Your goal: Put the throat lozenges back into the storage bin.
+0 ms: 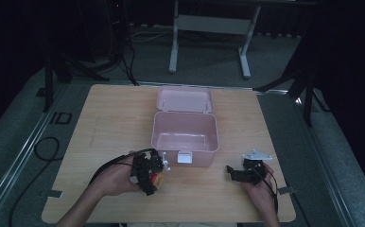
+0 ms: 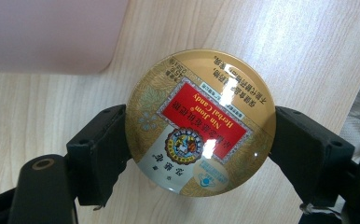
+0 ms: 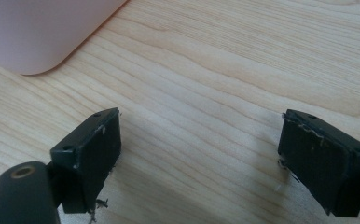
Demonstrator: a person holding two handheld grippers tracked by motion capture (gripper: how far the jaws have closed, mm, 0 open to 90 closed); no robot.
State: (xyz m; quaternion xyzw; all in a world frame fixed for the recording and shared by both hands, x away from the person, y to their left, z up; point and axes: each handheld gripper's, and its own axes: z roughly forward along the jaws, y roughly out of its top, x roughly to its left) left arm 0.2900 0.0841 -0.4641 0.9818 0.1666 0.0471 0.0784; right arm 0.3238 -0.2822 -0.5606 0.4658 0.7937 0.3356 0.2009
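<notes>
On my wooden table (image 1: 109, 118) a pink box (image 1: 184, 132) stands open, lid back. My left gripper (image 2: 199, 149) is clamped on a round gold candy tin (image 2: 200, 122), just in front of the box. My right gripper (image 3: 199, 154) hovers over bare wood, jaws wide apart.

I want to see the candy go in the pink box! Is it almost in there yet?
Not yet, but it looks close. The pink box already sits open, lid back, with nothing visible inside. The left gripper is clamped on the round candy tin, held in front of the box. The right gripper is open and holds nothing. Probably left: putting the tin in and closing the lid.
</notes>
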